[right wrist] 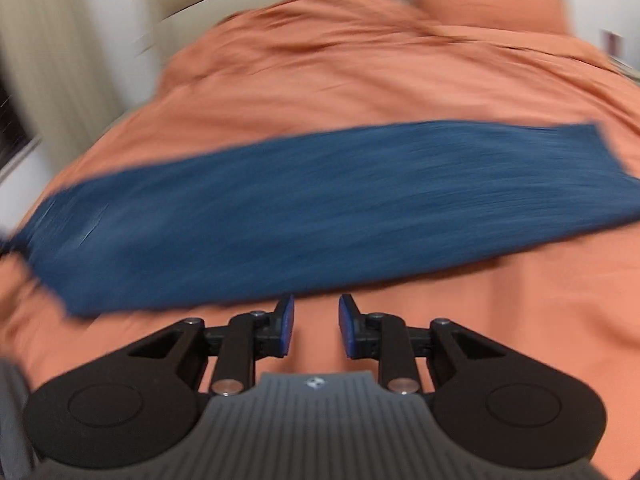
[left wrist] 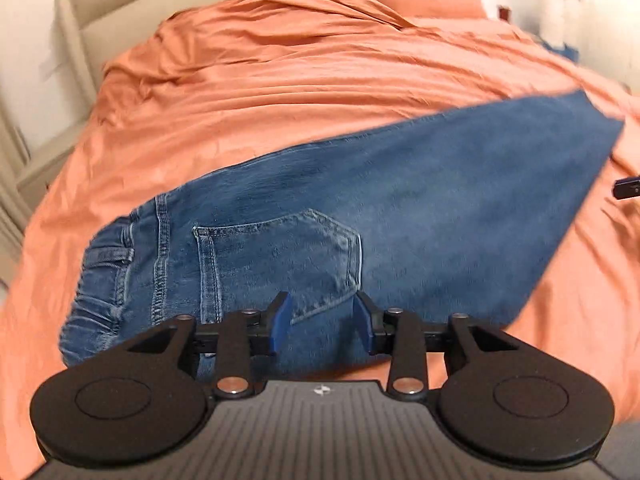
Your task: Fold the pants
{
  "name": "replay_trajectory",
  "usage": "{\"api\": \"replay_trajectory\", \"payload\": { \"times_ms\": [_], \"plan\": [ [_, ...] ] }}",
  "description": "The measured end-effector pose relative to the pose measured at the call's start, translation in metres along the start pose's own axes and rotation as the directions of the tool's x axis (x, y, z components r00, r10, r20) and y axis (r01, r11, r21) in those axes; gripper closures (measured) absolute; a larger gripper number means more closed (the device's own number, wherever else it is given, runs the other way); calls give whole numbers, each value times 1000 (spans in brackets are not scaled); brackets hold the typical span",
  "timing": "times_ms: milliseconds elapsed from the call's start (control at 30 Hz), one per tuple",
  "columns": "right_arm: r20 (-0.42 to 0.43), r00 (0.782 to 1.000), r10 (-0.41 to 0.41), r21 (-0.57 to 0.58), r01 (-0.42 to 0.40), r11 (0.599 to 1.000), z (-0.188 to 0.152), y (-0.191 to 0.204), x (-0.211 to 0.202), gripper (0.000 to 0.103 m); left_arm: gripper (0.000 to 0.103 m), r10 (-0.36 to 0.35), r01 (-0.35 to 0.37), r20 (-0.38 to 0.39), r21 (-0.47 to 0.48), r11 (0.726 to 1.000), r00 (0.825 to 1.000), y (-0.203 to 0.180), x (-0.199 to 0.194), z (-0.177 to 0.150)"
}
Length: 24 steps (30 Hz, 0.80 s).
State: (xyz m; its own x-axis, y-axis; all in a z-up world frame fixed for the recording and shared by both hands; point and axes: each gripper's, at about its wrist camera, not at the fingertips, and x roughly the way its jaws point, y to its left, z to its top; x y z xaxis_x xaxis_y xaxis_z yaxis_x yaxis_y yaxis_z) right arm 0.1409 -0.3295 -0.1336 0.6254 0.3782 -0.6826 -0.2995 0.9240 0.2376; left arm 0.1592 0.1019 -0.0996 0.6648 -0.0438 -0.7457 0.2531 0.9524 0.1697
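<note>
No words or numbers that I can read anywhere. The only sign is a small white pinwheel-like emblem (left wrist: 320, 390) on the ribbed grey housing of my left gripper, and the same emblem on my right gripper's housing (right wrist: 315, 383); the blur may hide finer print.

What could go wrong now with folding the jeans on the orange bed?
1. Both grippers are open and hold nothing: the left gripper hangs over the back pocket, the right gripper over bare bedspread. A hurried pinch might catch the orange cover along with the jeans.
2. The bedspread is wrinkled and soft, so the fold may come out crooked.
</note>
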Motion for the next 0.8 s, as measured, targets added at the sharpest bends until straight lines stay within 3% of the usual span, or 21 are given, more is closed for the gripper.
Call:
{"api": "replay_trajectory", "payload": {
  "times_ms": [167, 400, 600, 800],
  "plan": [
    [-41, 990, 138, -105, -141, 984, -24, 93, 41, 77, 59, 13, -13, -5, 18, 1000, 1000, -1, 1, -9],
    [-14, 979, 205, -274, -201, 940, -27, 180, 72, 69, 59, -12, 13, 21, -32, 999, 1000, 12, -5, -16],
    [27, 974, 225, -457, -188, 870, -17, 222, 75, 61, 60, -22, 23, 21, -49, 999, 1000, 23, 2, -17],
    [-15, 982, 189, -456, -175, 873, -18, 229, 97, 61, 60, 12, -11, 6, -143, 990, 1000, 51, 15, -18]
  ]
}}
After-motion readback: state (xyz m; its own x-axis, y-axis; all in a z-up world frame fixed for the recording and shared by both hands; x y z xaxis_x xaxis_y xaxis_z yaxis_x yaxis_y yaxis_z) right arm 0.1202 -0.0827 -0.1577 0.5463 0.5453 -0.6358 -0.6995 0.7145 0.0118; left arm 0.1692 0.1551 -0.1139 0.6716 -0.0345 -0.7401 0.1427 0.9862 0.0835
